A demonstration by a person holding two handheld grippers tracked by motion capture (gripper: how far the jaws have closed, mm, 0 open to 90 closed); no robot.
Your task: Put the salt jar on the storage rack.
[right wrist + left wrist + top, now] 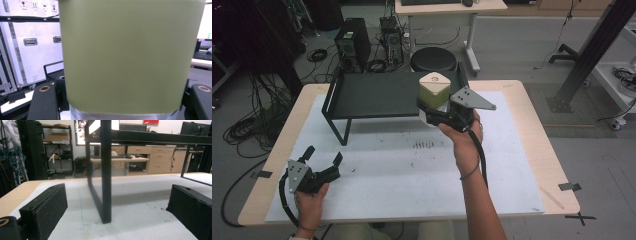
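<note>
With the right gripper clamped on the olive-green canister above the black shelf's front edge, the person should keep it upright while setting it down, the left gripper resting open.

A: container status?
B: Olive-green container, white lid, silvery base, rounded-square body. Upright, clamped between the right gripper jaws, rising above them.
</note>
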